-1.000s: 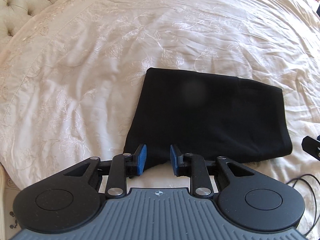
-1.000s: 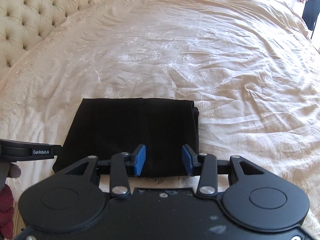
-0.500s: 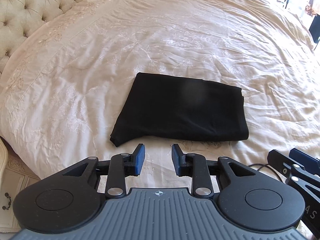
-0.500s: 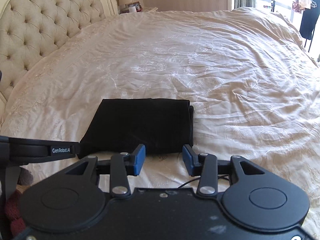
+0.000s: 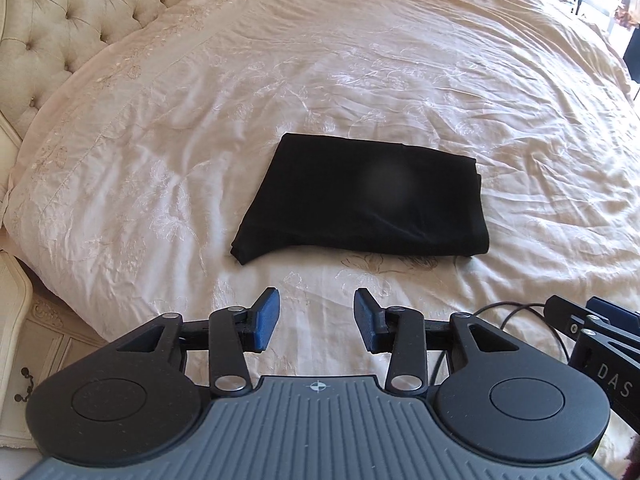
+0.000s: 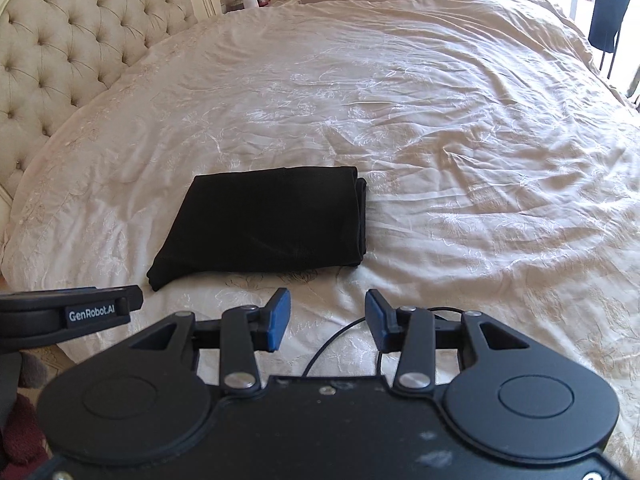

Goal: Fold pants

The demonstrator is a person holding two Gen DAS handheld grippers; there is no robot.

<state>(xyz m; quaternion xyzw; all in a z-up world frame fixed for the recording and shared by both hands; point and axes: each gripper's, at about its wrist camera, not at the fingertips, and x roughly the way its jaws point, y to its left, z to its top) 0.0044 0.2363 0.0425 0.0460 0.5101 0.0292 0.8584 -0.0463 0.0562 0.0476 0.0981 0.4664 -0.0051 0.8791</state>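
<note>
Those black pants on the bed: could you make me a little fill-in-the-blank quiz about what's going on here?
1. The pants lie folded on the ____.
2. The pants are coloured ____.
3. Between the left gripper's opening jaws there is ____.
4. The right gripper's pads are coloured ____.

Missing words: bed; black; nothing; blue

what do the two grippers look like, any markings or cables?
Both are black linkage bodies with round side discs, silver pivot bolts and blue-padded fingers. The left gripper has a ribbed grey top plate with a crosshair mark; its side reads "GenRobot.AI". The right gripper has a scuffed flat black top, side letters "DAS", and a thin black cable beneath.
</note>
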